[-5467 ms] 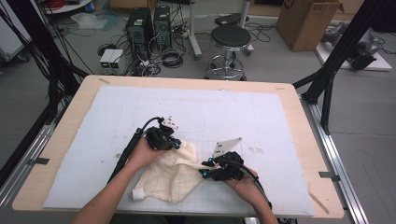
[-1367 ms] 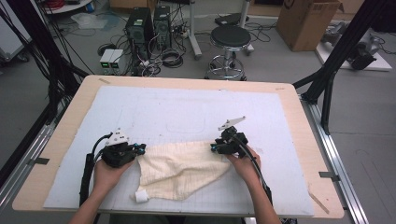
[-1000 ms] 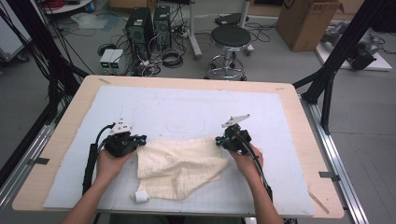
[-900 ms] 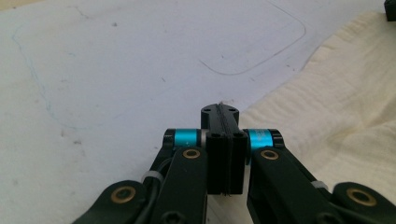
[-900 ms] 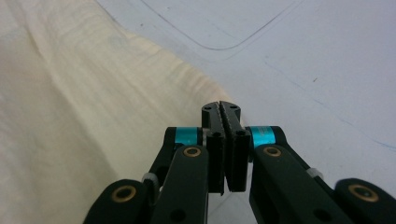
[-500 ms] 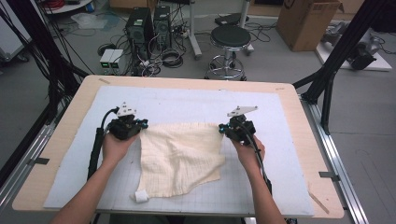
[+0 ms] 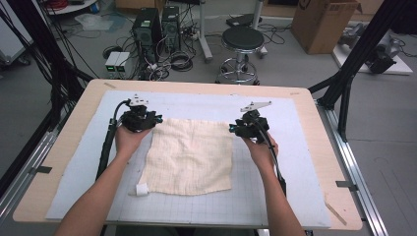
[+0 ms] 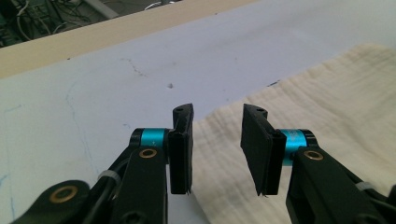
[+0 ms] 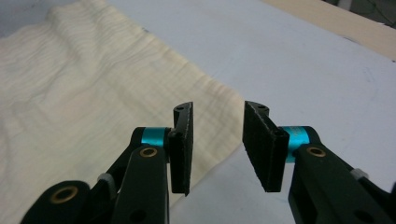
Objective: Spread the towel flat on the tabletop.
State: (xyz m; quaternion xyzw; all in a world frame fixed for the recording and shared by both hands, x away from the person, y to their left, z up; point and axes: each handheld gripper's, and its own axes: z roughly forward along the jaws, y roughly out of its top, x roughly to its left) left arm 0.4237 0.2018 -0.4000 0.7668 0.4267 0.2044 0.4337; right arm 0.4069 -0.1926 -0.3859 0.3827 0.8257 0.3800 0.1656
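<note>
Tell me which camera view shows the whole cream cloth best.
The high view: the cream cloth lies spread flat, all edges visible, on the table. The left gripper view and the right gripper view each give one corner, beyond open jaws.

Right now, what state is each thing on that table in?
Cloth: spread flat, released, white tag at its near left corner.
Left gripper: jaws just opened, apart above the cloth's corner.
Right gripper: jaws just opened, apart above the cloth's edge.
</note>
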